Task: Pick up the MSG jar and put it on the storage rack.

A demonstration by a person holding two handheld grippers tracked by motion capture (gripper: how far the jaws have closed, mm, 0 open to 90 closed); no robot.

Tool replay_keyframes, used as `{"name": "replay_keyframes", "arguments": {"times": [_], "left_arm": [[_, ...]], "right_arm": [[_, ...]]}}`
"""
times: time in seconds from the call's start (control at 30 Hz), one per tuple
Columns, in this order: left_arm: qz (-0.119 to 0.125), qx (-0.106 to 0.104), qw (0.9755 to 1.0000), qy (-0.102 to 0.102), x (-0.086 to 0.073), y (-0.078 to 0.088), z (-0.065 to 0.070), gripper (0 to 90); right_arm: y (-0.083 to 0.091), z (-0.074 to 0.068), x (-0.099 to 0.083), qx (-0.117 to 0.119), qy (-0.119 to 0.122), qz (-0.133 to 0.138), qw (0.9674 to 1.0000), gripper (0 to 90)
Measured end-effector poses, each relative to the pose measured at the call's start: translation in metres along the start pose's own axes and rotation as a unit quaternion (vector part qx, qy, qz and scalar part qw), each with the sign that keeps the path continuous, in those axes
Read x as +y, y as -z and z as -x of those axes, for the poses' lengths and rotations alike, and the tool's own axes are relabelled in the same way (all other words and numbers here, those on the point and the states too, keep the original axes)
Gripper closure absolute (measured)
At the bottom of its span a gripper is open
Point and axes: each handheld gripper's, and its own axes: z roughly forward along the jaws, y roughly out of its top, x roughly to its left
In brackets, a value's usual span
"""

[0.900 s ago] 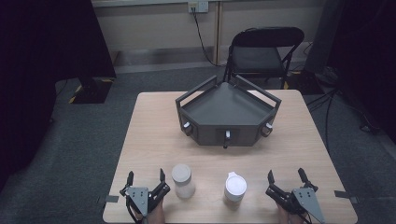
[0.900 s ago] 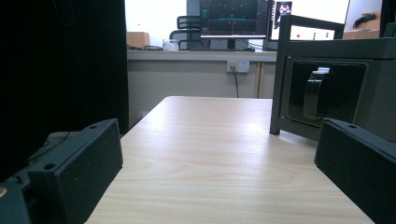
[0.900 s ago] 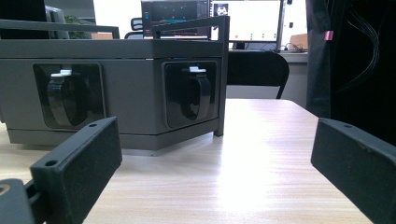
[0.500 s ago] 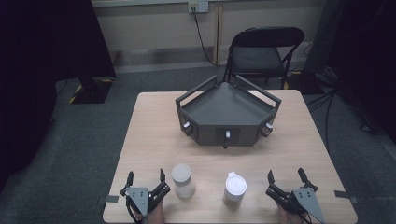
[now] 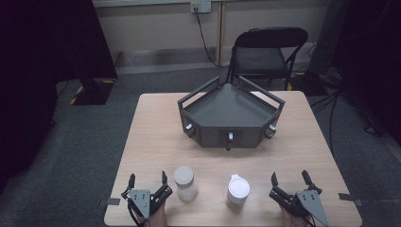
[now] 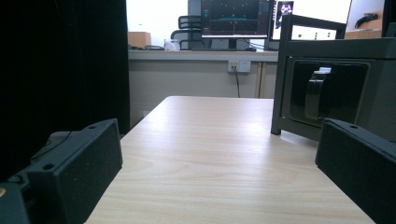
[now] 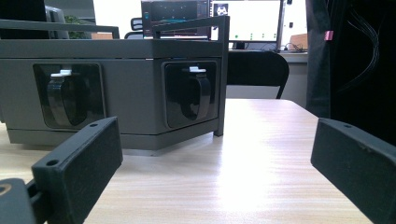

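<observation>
Both claws, left claw and right claw, gape wide and empty on the pale wooden surface over grey carpet; the frosted lidded jar stands just beside the left claw.

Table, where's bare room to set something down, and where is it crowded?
The table is bare along its left edge beside the grey tray, along its right edge, and in the strip between the tray and the two jars. The near edge is crowded: frosted jar, white-lidded jar, both grippers.
</observation>
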Motion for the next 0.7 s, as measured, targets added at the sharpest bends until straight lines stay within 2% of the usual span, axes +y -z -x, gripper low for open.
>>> {"name": "replay_keyframes", "arguments": {"times": [0.23,0.33,0.53,0.7], "left_arm": [[-0.001,0.006,1.0,0.002,0.0,-0.001,0.002,0.0],[-0.002,0.001,1.0,0.004,0.001,-0.002,0.0,0.0],[-0.001,-0.007,0.9999,0.014,0.001,-0.001,-0.004,0.0],[0.014,-0.011,0.9993,0.033,0.006,-0.002,-0.009,0.0]], "right_arm": [[0.0,0.0,0.0,0.0,0.0,0.0,1.0,0.7],[0.0,0.0,0.0,-0.001,0.0,0.0,1.0,0.7],[0.0,-0.001,0.0,-0.004,0.0,0.0,1.0,0.7],[0.0,-0.002,0.001,-0.004,0.001,-0.001,1.0,0.7]]}}
